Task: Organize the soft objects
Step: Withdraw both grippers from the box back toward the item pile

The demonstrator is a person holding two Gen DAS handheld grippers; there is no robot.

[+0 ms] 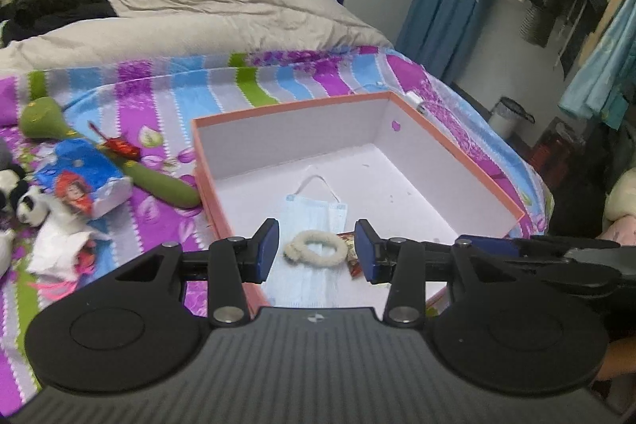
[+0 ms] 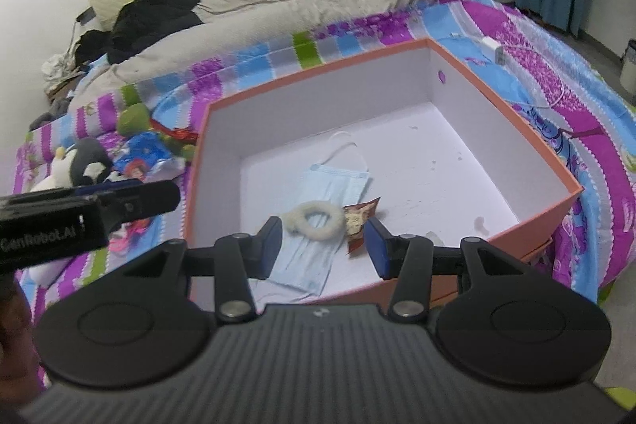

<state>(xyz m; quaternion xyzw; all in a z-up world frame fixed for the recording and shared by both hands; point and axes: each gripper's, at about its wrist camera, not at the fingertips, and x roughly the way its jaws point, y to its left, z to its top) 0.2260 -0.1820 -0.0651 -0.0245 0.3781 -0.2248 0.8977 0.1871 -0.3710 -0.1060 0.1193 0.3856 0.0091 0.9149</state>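
Below both spread, empty tools (image 1: 316, 251) (image 2: 322, 247), the fluffy ring (image 1: 316, 249) lies in the box (image 1: 286, 108).

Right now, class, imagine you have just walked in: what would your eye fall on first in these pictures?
The big orange box sits open on the striped bedsheet, its white inside holding a blue face mask with a fluffy white hair tie on it and a small wrapper beside. Left of the box, soft toys lie in a heap.
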